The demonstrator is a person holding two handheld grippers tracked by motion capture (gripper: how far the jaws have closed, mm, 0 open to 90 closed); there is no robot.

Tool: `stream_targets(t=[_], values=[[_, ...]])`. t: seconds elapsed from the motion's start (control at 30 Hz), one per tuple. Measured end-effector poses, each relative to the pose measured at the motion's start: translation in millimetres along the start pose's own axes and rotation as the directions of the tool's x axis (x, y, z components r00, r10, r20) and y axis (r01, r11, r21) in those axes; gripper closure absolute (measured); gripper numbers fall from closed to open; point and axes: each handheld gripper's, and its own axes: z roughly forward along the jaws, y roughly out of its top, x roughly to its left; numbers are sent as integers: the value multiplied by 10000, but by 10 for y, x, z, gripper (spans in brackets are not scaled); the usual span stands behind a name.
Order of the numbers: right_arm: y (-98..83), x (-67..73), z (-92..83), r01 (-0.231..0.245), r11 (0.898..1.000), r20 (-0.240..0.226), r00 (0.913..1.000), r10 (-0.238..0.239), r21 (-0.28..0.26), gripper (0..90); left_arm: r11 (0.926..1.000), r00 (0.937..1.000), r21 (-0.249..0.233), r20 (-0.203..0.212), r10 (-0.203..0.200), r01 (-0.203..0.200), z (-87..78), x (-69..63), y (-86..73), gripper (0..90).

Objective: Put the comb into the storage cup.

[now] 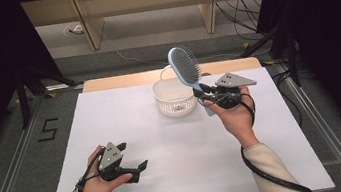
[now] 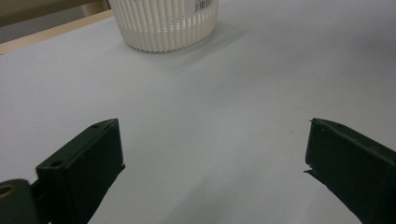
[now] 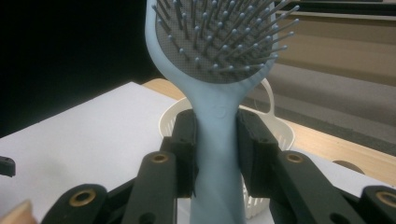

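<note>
One light blue hairbrush [image 1: 184,66], one white ribbed basket [image 1: 173,97], one white worktop [image 1: 170,177] and two hand-held tools: the left tool [image 1: 134,157], the right tool [image 1: 205,95]. The basket seems empty, though its inside is partly hidden.

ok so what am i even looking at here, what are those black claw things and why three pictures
A person sits at a white table with a hand-held two-jaw gripper in each hand. The high view looks down from above. The other two pictures come from cameras riding on each gripper, looking along its jaws. The right gripper is shut on the handle of a blue hairbrush, held upright next to a white basket. The left gripper rests low over the table, jaws wide open and holding nothing.
</note>
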Motion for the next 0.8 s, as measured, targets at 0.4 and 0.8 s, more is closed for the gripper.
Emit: stream_targets(t=[0.4,0.8], values=[[55,-4,53,-87,9998,-5,10000,87,-180,704,10000,10000,-23,-4,12,-12,-1,-4,5,36],[113,-15,74,-140,9993,37,9999,141,-337,705,10000,10000,-28,10,3,-3,-3,-4,5,36]])
